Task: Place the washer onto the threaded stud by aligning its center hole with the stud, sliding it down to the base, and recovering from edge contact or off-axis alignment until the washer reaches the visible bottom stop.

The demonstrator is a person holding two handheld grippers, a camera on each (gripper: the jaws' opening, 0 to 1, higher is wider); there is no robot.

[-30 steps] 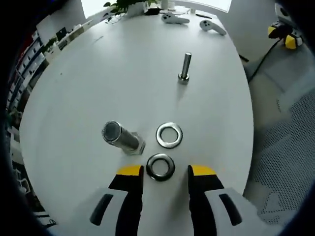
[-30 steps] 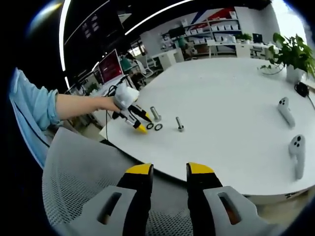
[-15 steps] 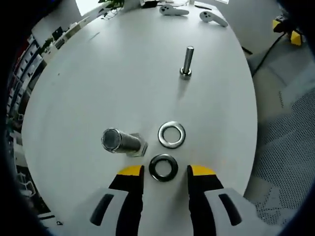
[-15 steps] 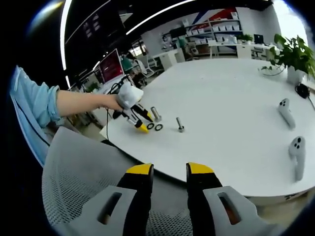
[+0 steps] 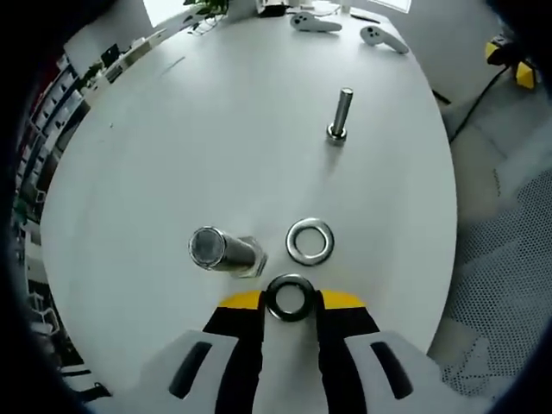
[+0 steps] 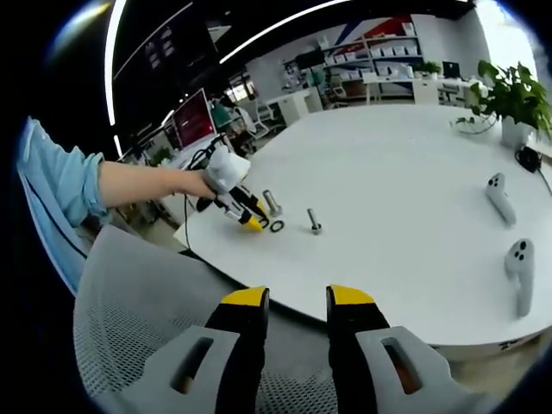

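Note:
A dark washer (image 5: 291, 297) lies on the white table (image 5: 216, 129), and my left gripper (image 5: 291, 304) is shut on it, its yellow-tipped jaws touching the rim on both sides. A silver washer (image 5: 310, 241) lies flat just beyond. A thick threaded stud (image 5: 222, 251) stands on its hex head to the left, and a thin stud (image 5: 341, 115) stands farther off. The right gripper view has the left gripper (image 6: 244, 214) down beside the thick stud (image 6: 272, 202) and the thin stud (image 6: 315, 220). My right gripper (image 6: 296, 302) is open and holds nothing, above a mesh chair (image 6: 147, 319).
Two white controllers (image 5: 315, 21) (image 5: 382, 37) lie at the table's far end, seen also as controllers (image 6: 502, 195) (image 6: 520, 263) on the right. A potted plant (image 6: 513, 99) stands behind them. A person's arm (image 6: 129, 185) holds the left gripper. The table edge runs close behind the dark washer.
My left gripper has moved forward and its jaws have shut around the dark washer, which lay just ahead of the open tips before. My right gripper has stayed still.

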